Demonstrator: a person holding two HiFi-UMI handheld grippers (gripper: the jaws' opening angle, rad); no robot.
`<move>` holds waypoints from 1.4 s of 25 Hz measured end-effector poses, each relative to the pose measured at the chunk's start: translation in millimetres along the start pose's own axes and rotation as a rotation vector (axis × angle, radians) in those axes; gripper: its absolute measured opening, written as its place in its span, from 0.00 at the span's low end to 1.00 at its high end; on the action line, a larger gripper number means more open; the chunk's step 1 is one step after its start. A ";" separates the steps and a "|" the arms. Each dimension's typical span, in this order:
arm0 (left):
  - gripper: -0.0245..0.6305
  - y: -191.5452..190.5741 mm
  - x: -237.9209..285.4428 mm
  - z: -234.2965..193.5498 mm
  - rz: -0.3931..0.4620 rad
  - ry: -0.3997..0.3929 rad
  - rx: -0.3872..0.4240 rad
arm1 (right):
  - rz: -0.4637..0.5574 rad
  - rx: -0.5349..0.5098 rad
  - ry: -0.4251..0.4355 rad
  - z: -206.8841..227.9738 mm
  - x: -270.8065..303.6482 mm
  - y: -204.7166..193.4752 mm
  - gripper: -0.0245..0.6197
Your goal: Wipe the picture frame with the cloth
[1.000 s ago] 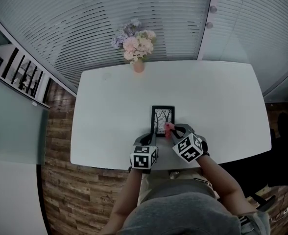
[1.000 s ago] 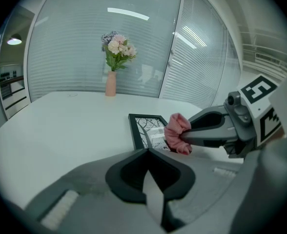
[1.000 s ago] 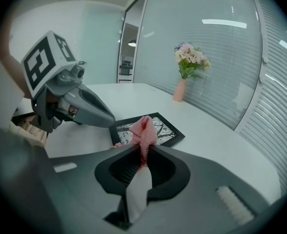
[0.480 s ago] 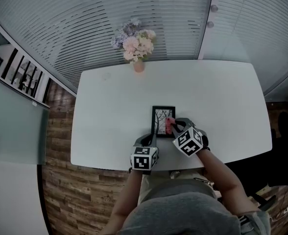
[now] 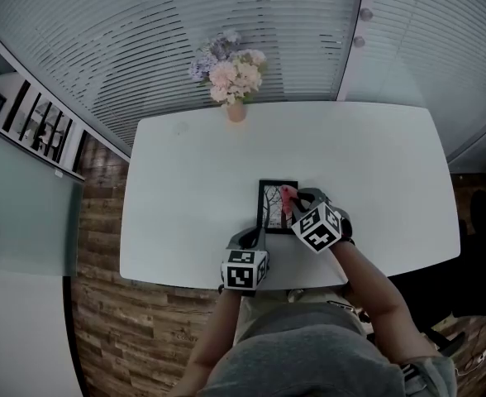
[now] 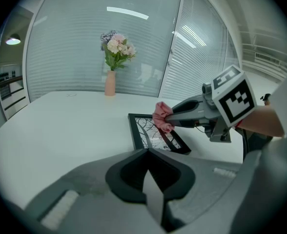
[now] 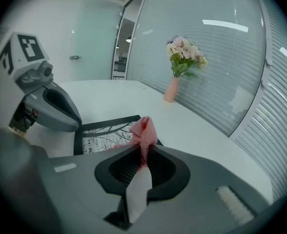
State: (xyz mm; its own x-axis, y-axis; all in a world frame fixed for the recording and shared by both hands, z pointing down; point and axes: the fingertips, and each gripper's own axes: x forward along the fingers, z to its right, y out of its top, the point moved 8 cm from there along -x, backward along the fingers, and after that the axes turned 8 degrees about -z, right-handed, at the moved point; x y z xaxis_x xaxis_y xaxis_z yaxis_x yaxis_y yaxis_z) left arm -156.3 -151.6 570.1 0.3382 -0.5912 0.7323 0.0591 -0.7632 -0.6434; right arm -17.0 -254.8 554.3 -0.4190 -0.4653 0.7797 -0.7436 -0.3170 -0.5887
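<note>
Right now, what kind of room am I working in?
Probably an office meeting room: a large white table, striped frosted-glass partition walls behind it, and a frosted glass door on the left. A vase of flowers stands at the table's far edge.

The picture frame is lying flat on the table, close to its near edge. The cloth is sitting over the frame's right side, pinched in the right gripper, which is reaching in from the right. The left gripper, jaws together, is sitting just before the frame's near left corner. The vase of flowers is standing at the far edge, well behind the frame.
</note>
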 end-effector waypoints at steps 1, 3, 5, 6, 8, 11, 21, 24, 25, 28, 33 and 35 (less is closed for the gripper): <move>0.04 0.2 0.1 -0.1 0.001 -0.001 0.000 | -0.002 -0.002 -0.003 2.0 1.5 1.2 0.10; 0.04 0.3 0.2 -0.4 0.002 -0.002 -0.001 | -0.004 -0.005 -0.009 5.7 4.3 3.6 0.10; 0.04 0.3 -0.1 -0.3 0.001 -0.002 0.000 | -0.003 -0.006 -0.016 9.2 6.7 5.7 0.10; 0.04 0.3 -0.3 -0.1 0.001 -0.002 0.000 | -0.004 -0.006 -0.019 10.8 7.8 6.5 0.10; 0.04 0.1 -0.1 -0.2 0.002 -0.001 0.001 | -0.005 -0.005 -0.026 13.8 10.3 7.7 0.10; 0.04 -0.8 0.9 -0.6 0.004 -0.002 -0.004 | -0.005 -0.006 -0.032 17.0 13.8 8.9 0.10; 0.04 -1.3 1.4 -1.2 0.019 -0.001 -0.005 | 0.006 0.011 -0.028 16.8 10.9 11.2 0.10; 0.04 -1.2 0.7 -1.1 0.021 0.003 -0.007 | 0.023 0.025 -0.021 13.2 3.1 12.0 0.10; 0.04 -1.1 0.1 -1.0 0.020 0.006 -0.006 | 0.029 0.026 -0.021 11.4 -0.4 12.4 0.10; 0.04 -1.2 -3.9 0.5 0.026 0.018 0.000 | 0.052 0.027 -0.023 4.8 -12.3 13.4 0.10; 0.04 -3.2 -17.0 9.6 0.055 0.032 -0.001 | 0.089 0.029 -0.018 -9.3 -35.3 10.8 0.10; 0.04 -4.9 -22.8 13.9 0.065 0.037 0.000 | 0.101 0.028 -0.017 -15.7 -44.2 8.8 0.10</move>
State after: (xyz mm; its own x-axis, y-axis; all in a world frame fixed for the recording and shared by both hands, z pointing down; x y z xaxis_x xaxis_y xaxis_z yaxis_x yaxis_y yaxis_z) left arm -151.3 -130.7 553.5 0.3067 -0.6483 0.6969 0.0379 -0.7233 -0.6895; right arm -13.2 -224.0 518.0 -0.4817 -0.5101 0.7126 -0.6829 -0.2911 -0.6700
